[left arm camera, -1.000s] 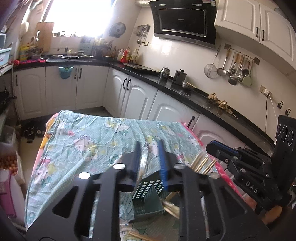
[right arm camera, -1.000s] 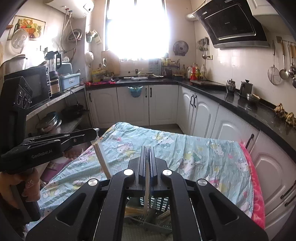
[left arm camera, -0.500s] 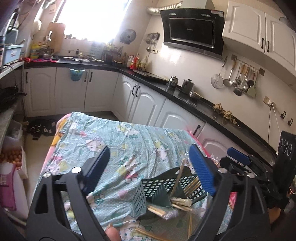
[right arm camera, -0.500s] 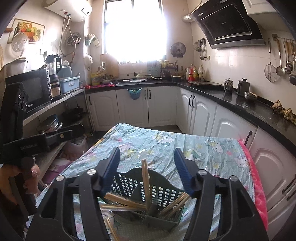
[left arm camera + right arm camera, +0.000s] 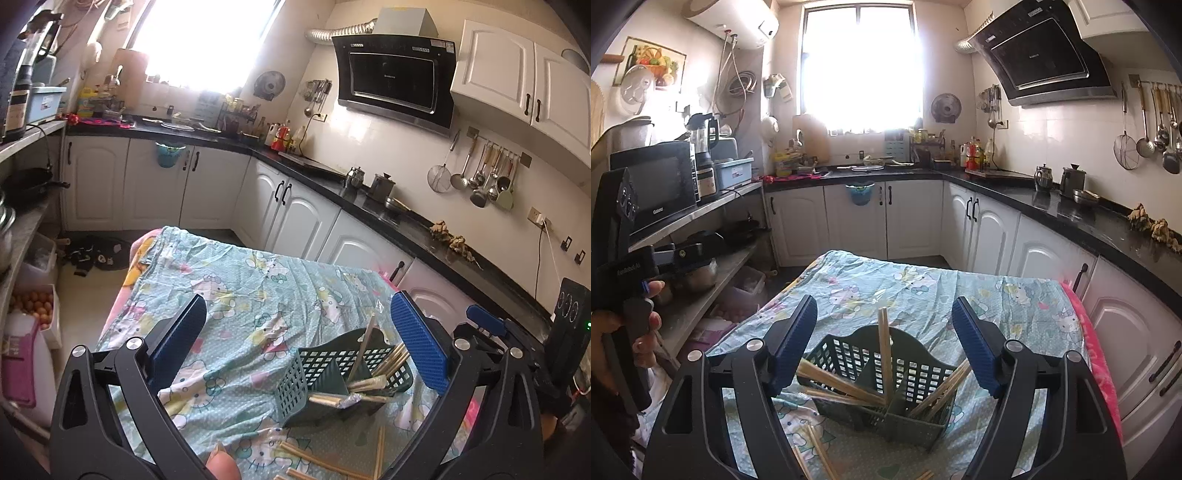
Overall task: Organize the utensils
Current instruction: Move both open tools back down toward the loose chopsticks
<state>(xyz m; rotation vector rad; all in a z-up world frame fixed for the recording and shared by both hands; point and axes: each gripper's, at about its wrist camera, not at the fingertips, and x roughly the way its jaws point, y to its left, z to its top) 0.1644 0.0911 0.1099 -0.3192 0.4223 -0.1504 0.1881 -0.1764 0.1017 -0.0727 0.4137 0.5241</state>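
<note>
A dark green mesh utensil basket [image 5: 325, 369] [image 5: 871, 373] stands on the cartoon-print cloth, with several wooden chopsticks [image 5: 884, 350] [image 5: 388, 363] leaning in its compartments. My left gripper [image 5: 298, 306] hovers behind and left of the basket; its jaws are opening and nothing is between the pads. My right gripper [image 5: 885, 304] hangs just over the basket, its jaws also opening wide of an upright chopstick, touching nothing. Loose chopsticks [image 5: 314, 458] [image 5: 816, 450] lie on the cloth in front of the basket. Each view also catches the other gripper at its edge.
The table's cloth [image 5: 240, 288] ends at a pink edge [image 5: 1093, 354] on the right. White cabinets under a black counter [image 5: 1071, 218] run behind and to the right. Shelves with a microwave [image 5: 661, 188] and pans stand on the left. A box of eggs [image 5: 33, 302] sits on the floor.
Both grippers went from shut on chopsticks to wide open. The chopsticks now stand in the basket. My left gripper has drawn back and leftward from the basket.
</note>
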